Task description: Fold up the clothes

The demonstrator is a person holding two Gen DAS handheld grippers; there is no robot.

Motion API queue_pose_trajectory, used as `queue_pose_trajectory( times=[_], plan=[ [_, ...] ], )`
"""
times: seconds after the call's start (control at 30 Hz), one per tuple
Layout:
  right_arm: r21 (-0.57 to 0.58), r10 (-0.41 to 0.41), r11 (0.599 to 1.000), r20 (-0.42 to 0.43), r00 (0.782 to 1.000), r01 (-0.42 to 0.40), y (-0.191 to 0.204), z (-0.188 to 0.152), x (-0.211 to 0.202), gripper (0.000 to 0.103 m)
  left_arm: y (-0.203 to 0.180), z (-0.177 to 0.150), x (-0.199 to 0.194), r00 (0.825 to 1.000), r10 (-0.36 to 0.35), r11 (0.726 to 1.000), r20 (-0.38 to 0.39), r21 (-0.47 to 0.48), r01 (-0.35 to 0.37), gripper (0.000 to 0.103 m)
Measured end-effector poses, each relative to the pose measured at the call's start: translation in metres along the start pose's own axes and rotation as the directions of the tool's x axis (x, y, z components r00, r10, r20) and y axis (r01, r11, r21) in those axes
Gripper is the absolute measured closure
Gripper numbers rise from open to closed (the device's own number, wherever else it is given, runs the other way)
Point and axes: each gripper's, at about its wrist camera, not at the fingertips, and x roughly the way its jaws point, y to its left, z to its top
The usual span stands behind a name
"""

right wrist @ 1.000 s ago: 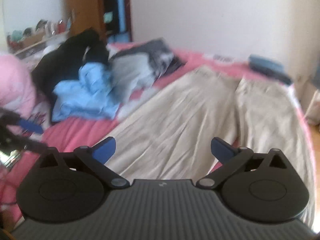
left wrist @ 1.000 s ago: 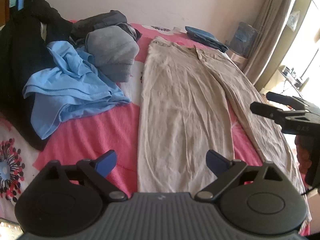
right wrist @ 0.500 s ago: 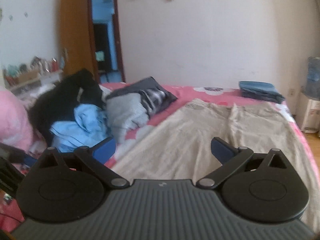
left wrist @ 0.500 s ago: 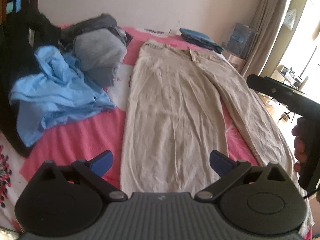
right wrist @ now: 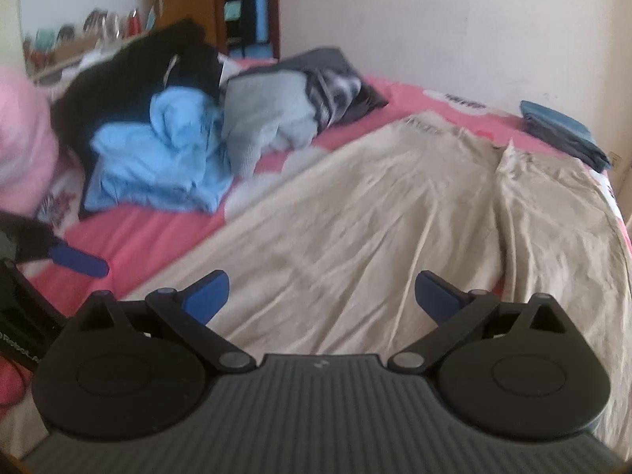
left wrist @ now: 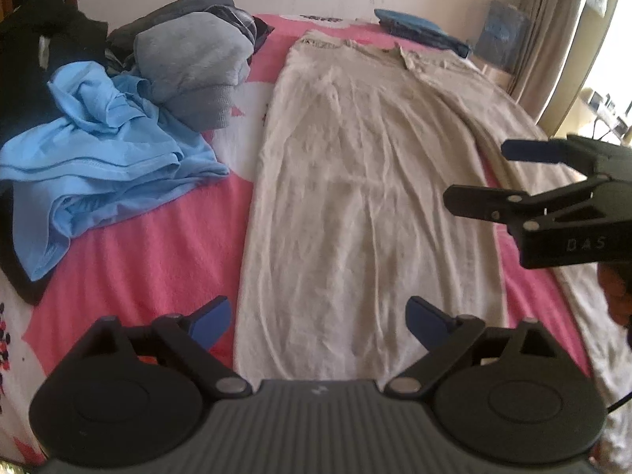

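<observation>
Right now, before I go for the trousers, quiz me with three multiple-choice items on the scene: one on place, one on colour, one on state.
1. Where is the folded blue garment?
A. by the wall beyond the trousers' waistband
B. on the grey sweater
C. on the floor

2. What colour is the crumpled shirt?
A. white
B. light blue
C. green

3. How do the beige trousers lie?
A. folded in half
B. rolled up
C. spread flat

Key: 1 A, it lies past the waistband; 2 B, both views show it; 3 C, both legs lie stretched out on the pink bedspread.

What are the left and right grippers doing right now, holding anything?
Left gripper: open, jaws closing slightly, nothing between them, above the beige trousers.
Right gripper: open, empty, also over the trousers.
</observation>
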Motion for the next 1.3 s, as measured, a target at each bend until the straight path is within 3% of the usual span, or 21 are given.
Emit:
queue_pose_trajectory(
  times=[0.13, 0.33, 0.43, 0.6, 0.67, 0.77, 0.83, 1.07, 1.23, 1.3],
  plan=[
    [-0.041, 0.015, 0.999, -0.015, 1.0, -0.016, 0.003, 0.0, 0.011, 0.007, -0.006, 0.003, 0.012, 1.0, 0.022, 0.999, -0.006, 0.043, -0.022, 0.018],
    [-0.115, 0.018, 0.993, -0.041, 0.999, -0.023, 0.004, 0.0, 0.027, 0.04, -0.01, 0.01, 0.029, 1.0, 0.011, 0.997, -0.022, 0.077, -0.01, 0.032],
    [-0.114, 0.023, 0.993, -0.069, 0.997, -0.03, -0.001, -0.002, 0.039, 0.052, -0.01, 0.014, 0.038, 0.999, 0.009, 0.997, -0.037, 0.082, -0.006, 0.039],
    [-0.048, 0.015, 0.999, -0.127, 0.992, -0.022, -0.023, -0.01, 0.058, 0.065, -0.011, 0.017, 0.055, 0.996, 0.04, 0.996, -0.078, 0.085, -0.033, 0.039],
    [-0.027, -0.034, 0.999, -0.185, 0.982, 0.029, -0.038, -0.017, 0.064, 0.072, -0.012, 0.016, 0.06, 0.995, 0.049, 0.995, -0.089, 0.093, -0.041, 0.038],
    [0.016, -0.113, 0.993, -0.202, 0.973, 0.118, -0.063, -0.018, 0.059, 0.076, -0.013, 0.018, 0.062, 0.993, 0.056, 0.994, -0.105, 0.097, -0.045, 0.036],
    [0.054, -0.119, 0.99, -0.179, 0.977, 0.13, -0.072, -0.012, 0.052, 0.081, -0.013, 0.02, 0.062, 0.992, 0.055, 0.995, -0.117, 0.09, -0.044, 0.035],
    [0.066, 0.003, 0.998, -0.182, 0.983, 0.009, -0.06, -0.003, 0.079, 0.081, -0.016, 0.025, 0.065, 0.988, 0.073, 0.995, -0.139, 0.077, -0.062, 0.033],
    [0.103, -0.08, 0.99, -0.149, 0.986, 0.096, -0.084, 0.015, 0.094, 0.081, -0.017, 0.03, 0.068, 0.982, 0.086, 0.995, -0.167, 0.069, -0.075, 0.032],
    [0.109, -0.054, 0.992, -0.119, 0.991, 0.067, -0.085, 0.025, 0.092, 0.081, -0.019, 0.032, 0.069, 0.981, 0.094, 0.994, -0.171, 0.066, -0.084, 0.03]
  ],
)
